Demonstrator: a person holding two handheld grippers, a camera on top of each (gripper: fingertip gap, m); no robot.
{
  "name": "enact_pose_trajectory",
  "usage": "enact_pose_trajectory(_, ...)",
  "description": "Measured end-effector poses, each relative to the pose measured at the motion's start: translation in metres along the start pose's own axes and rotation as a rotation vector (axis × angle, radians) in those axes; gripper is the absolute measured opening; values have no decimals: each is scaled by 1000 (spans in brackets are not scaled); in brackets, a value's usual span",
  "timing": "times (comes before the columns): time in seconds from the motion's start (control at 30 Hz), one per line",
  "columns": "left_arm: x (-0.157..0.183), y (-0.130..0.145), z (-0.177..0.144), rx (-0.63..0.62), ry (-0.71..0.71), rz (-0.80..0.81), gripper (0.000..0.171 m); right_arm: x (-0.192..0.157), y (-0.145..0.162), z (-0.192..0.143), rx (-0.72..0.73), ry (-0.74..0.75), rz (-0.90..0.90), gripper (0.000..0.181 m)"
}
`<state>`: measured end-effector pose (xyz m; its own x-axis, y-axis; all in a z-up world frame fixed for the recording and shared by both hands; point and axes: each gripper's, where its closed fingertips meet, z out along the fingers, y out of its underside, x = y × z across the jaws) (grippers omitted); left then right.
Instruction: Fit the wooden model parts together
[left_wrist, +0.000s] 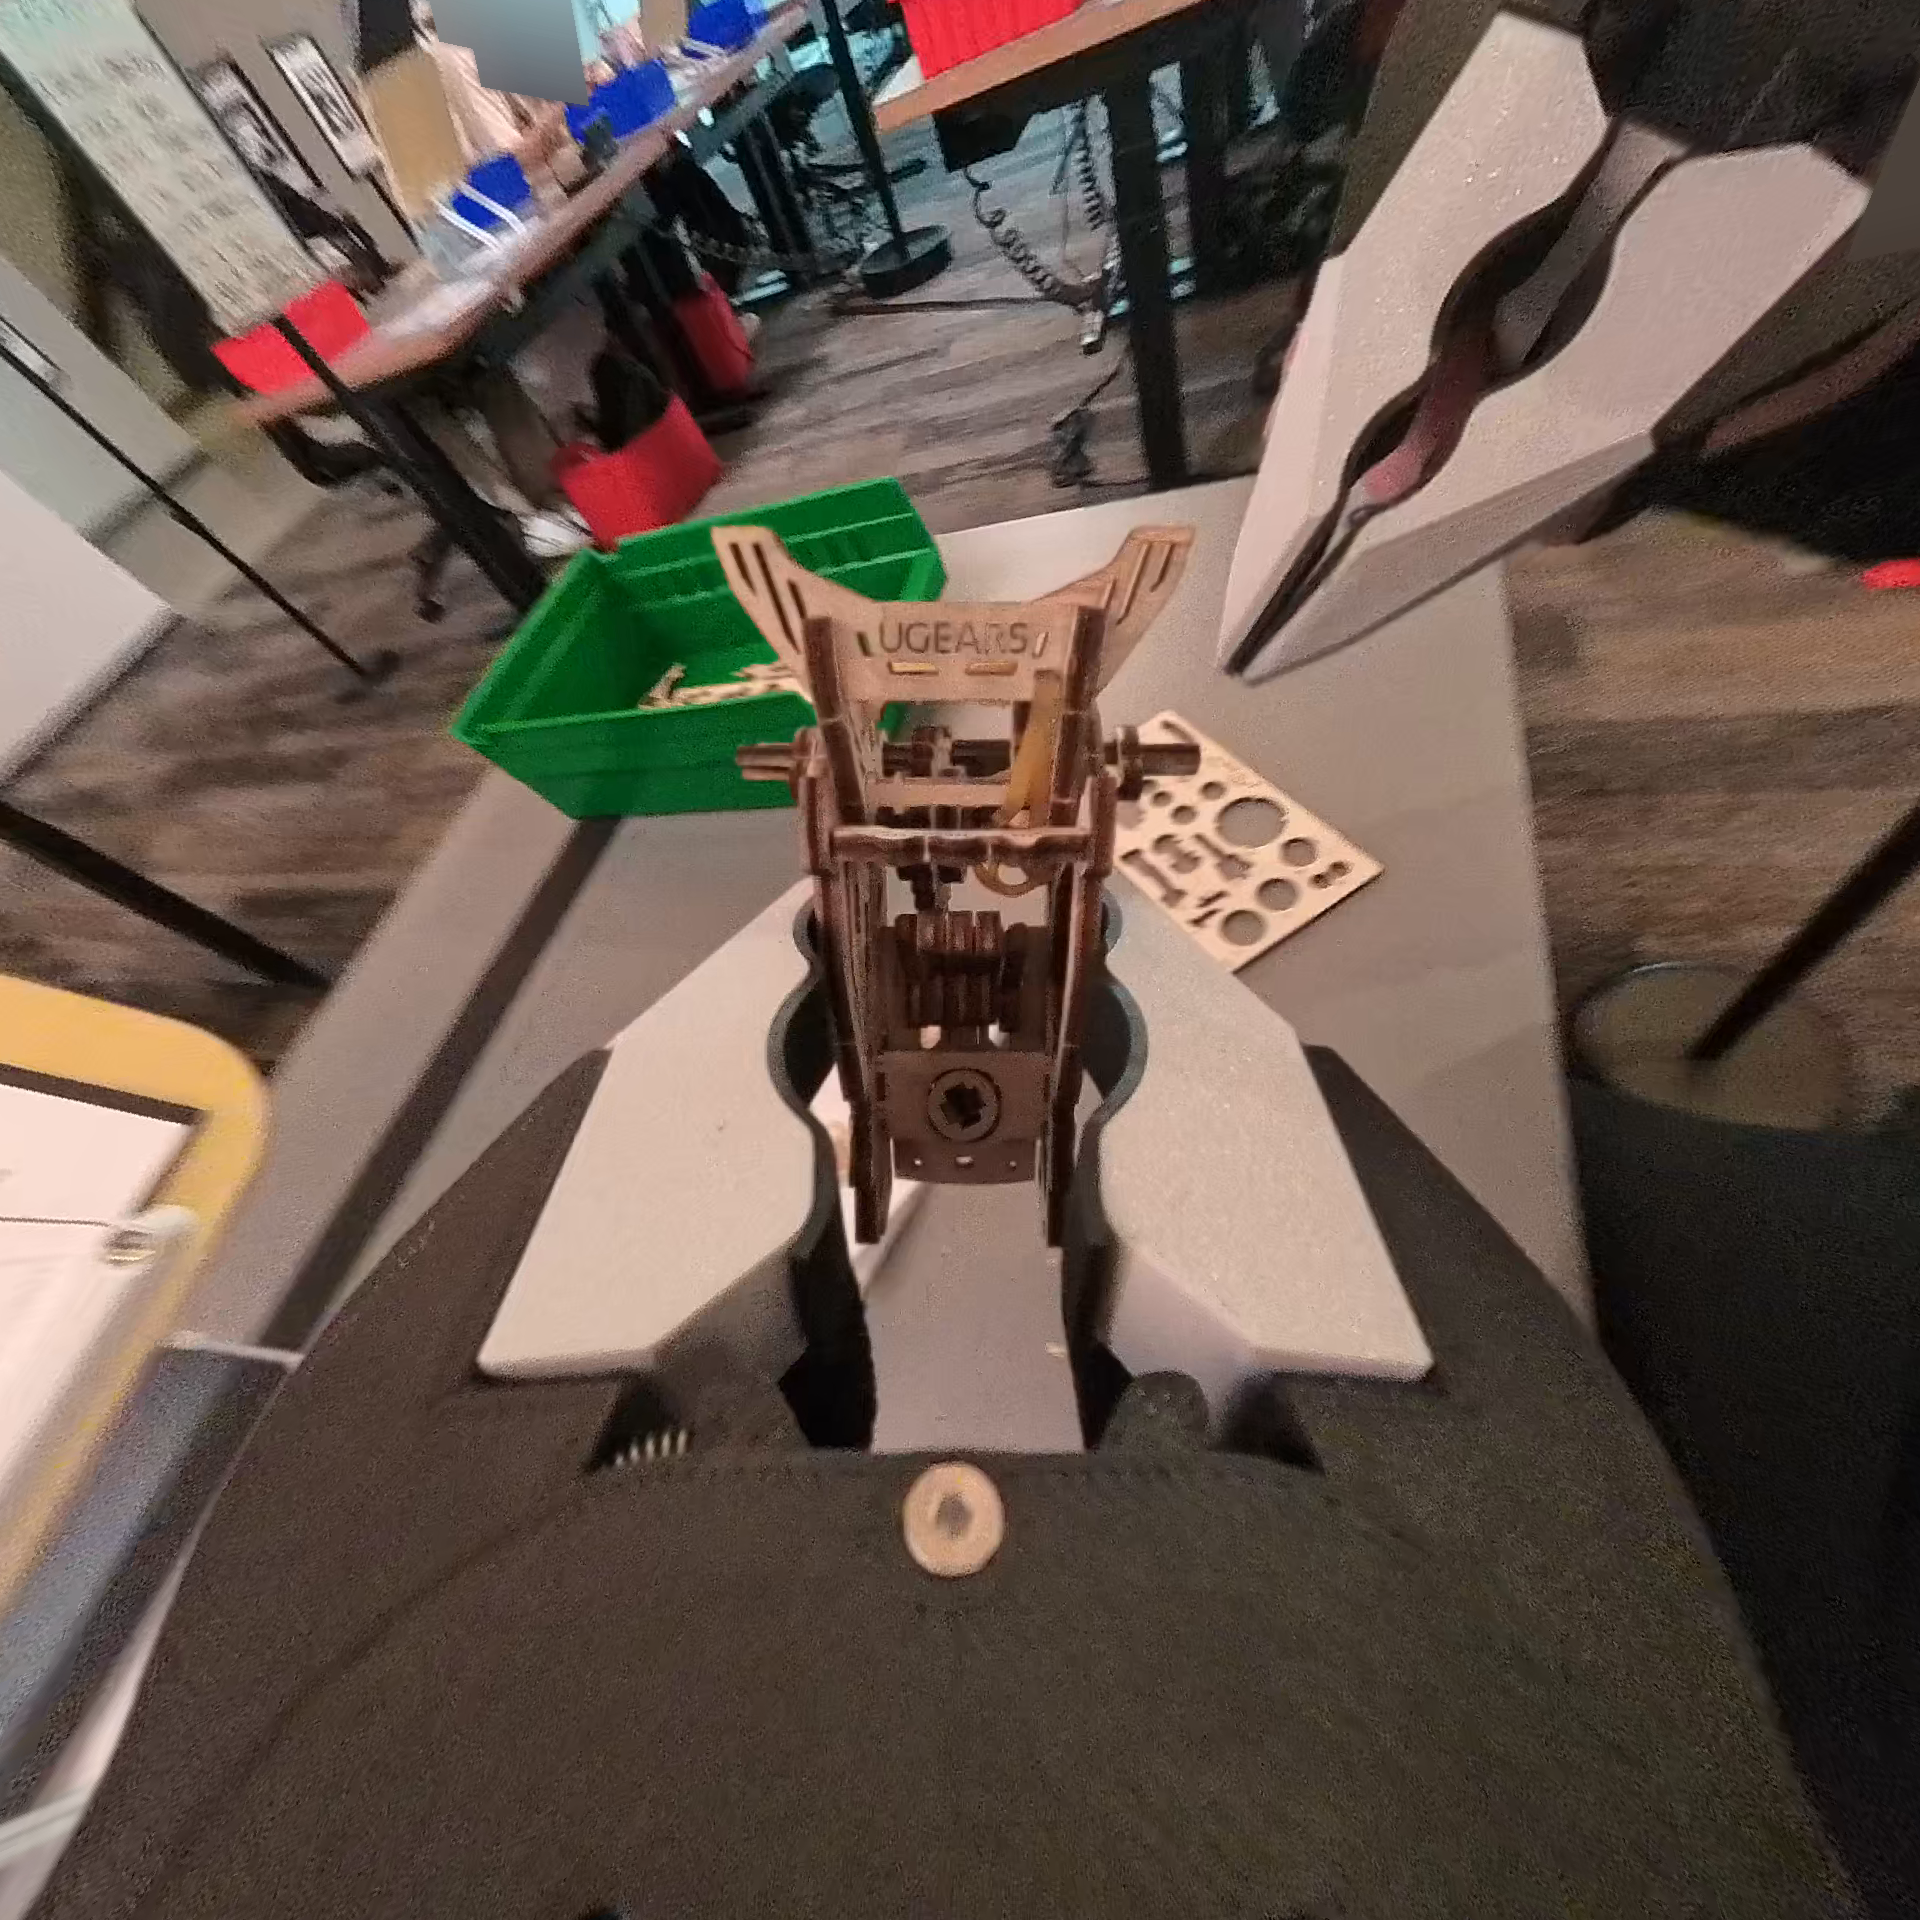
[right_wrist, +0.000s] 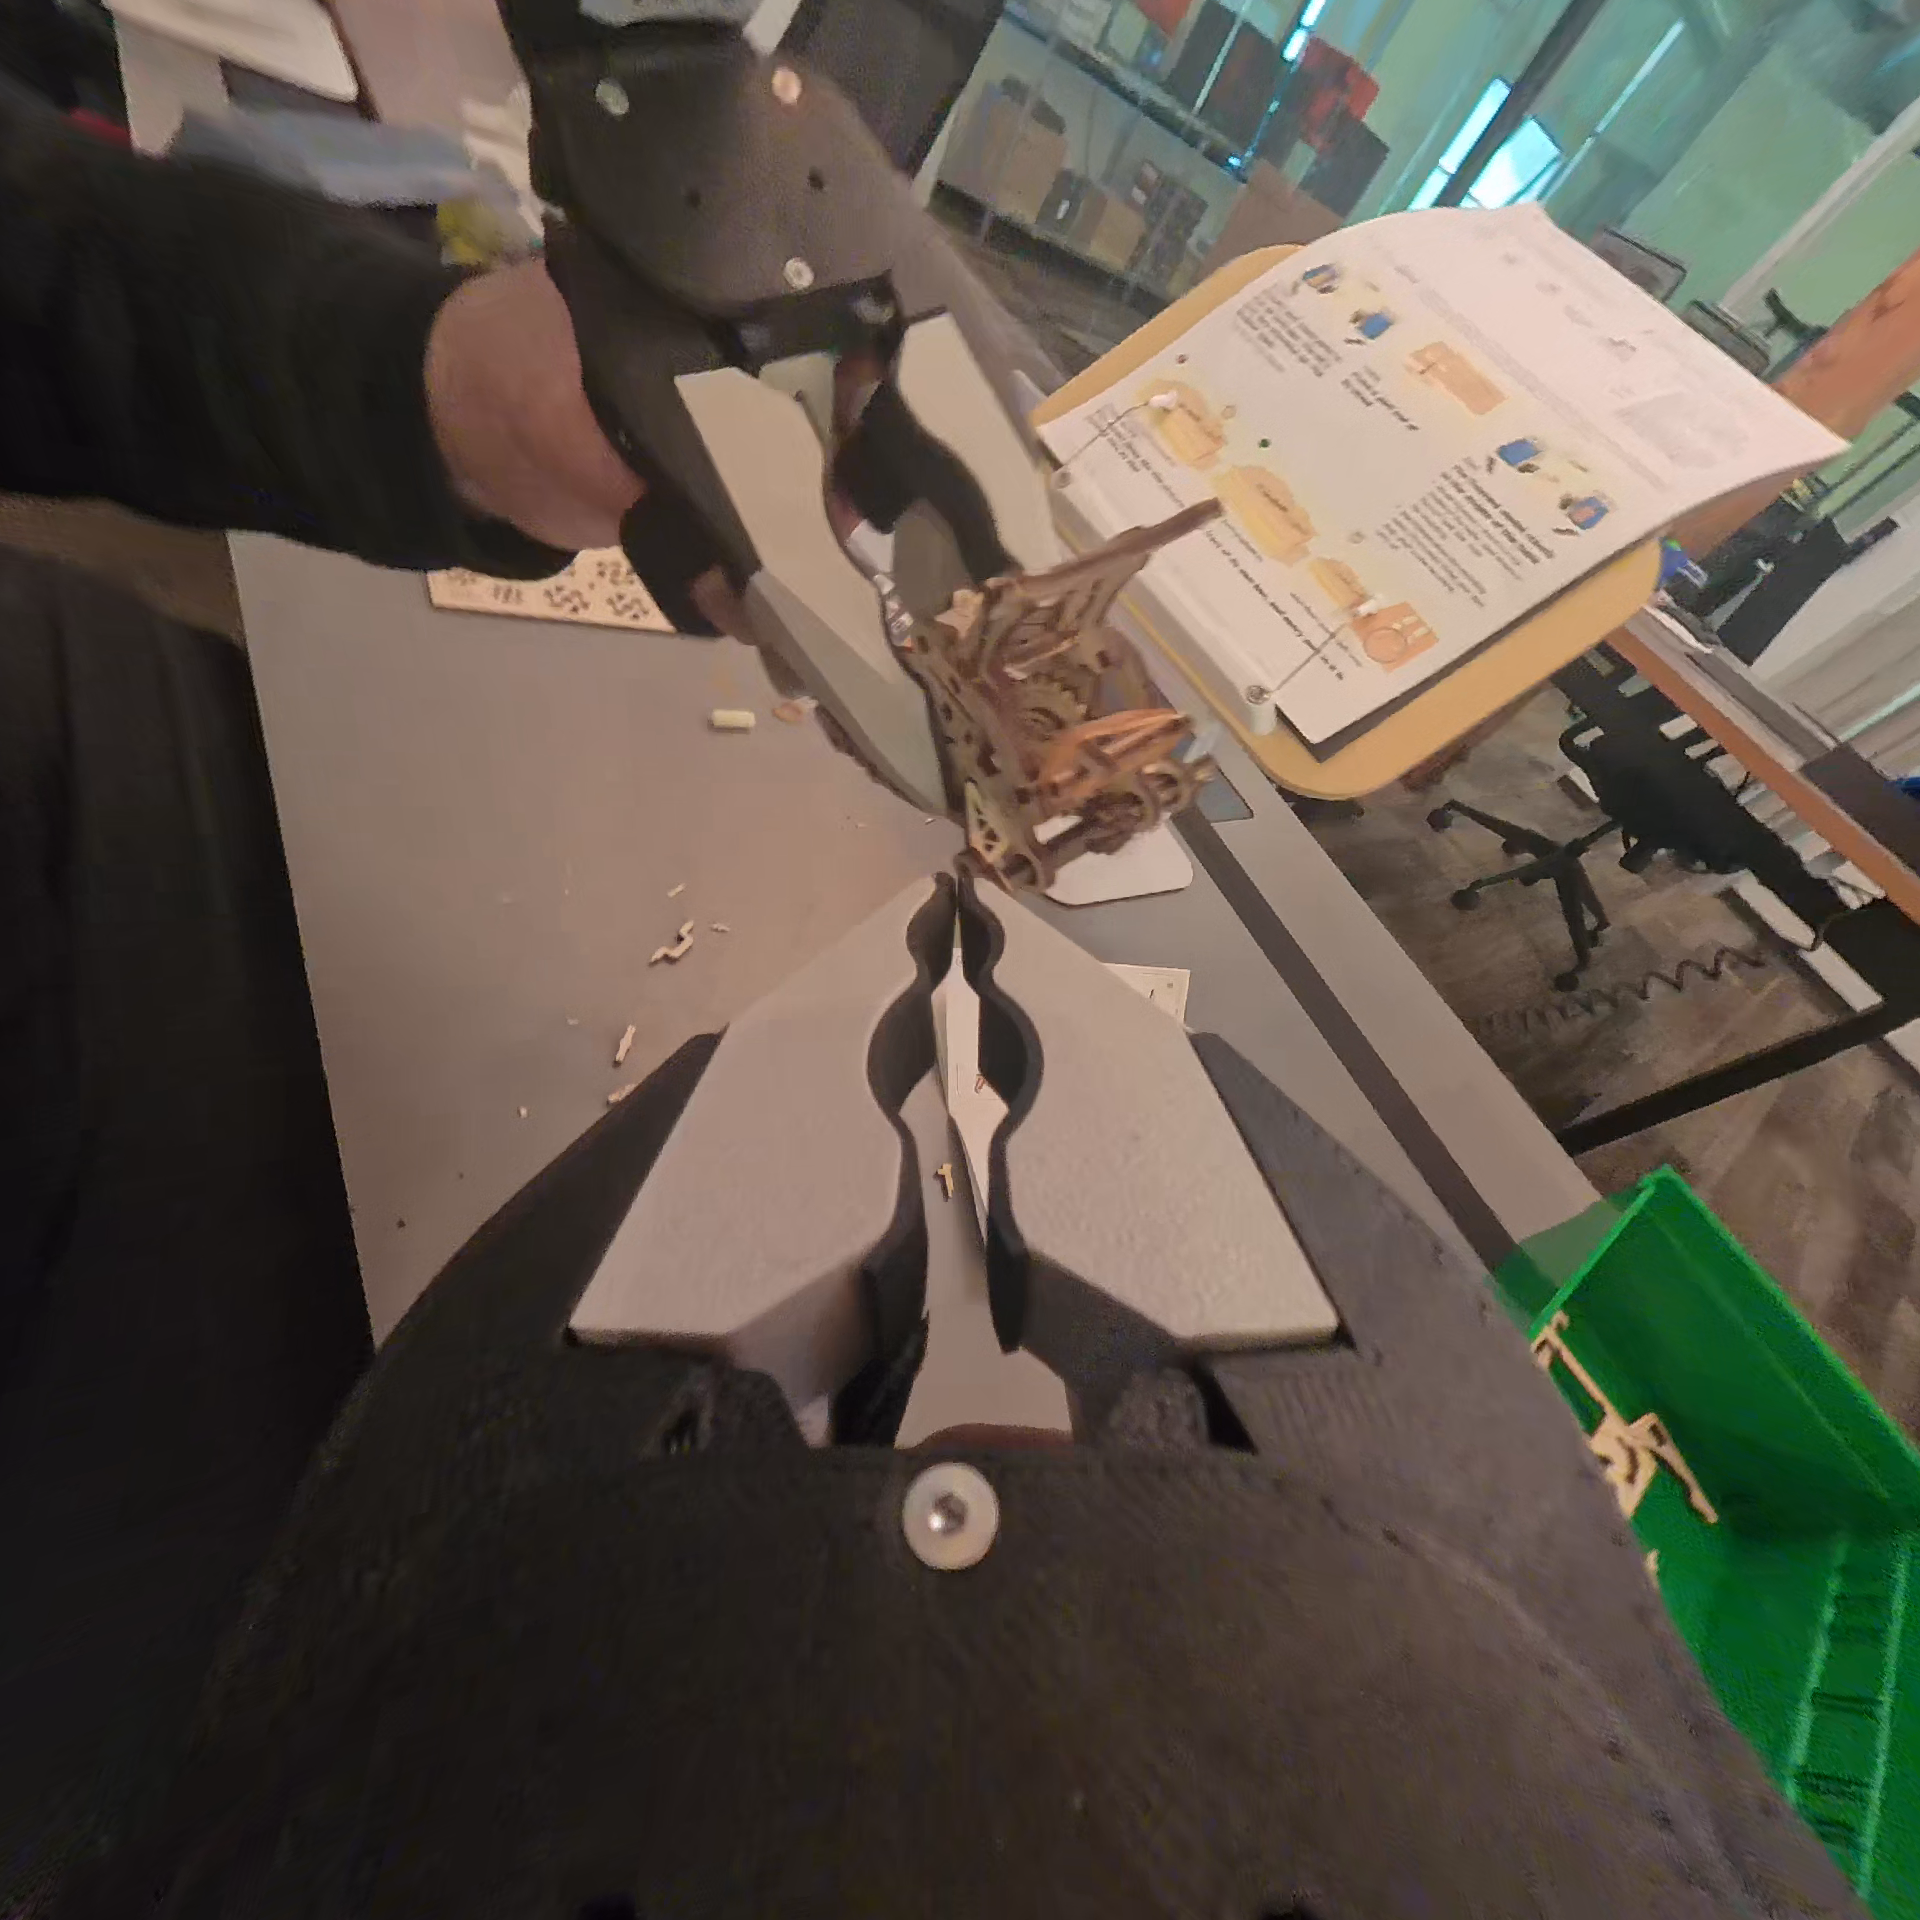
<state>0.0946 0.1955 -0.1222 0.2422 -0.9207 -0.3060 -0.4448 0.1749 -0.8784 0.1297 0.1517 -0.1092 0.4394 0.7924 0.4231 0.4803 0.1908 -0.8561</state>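
The model (left_wrist: 951, 894) is thin laser-cut wood — matt, dark-edged; the bin (left_wrist: 665, 675) is glossy green plastic; the gripper fingers (left_wrist: 686, 1174) are grainy matt grey.
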Motion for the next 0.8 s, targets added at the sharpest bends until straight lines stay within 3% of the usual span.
enact_pose_trajectory(0.03, -1, 1, 1, 3, 38, -60, 42, 5, 0, -2, 11, 7, 31, 0)
enact_pose_trajectory(0.13, -5, 4, 2, 12, 140, -222, 42, 16, 4, -2, 30, 5, 141, 26)
enact_pose_trajectory(0.33, -10, 4, 4, 72, 312, -462, 43, 25, 6, 5, 141, -68, 351, 39)
enact_pose_trajectory(0.6, 4, -3, -12, 177, 518, -528, 42, 23, 10, 3, 179, -89, 390, 44)
enact_pose_trajectory(0.7, 7, -10, -33, 281, 679, -526, 42, 20, 17, -2, 204, -90, 421, 43)
enact_pose_trajectory(0.8, -4, -16, -49, 398, 737, -547, 42, 14, 21, -6, 225, -100, 458, 44)
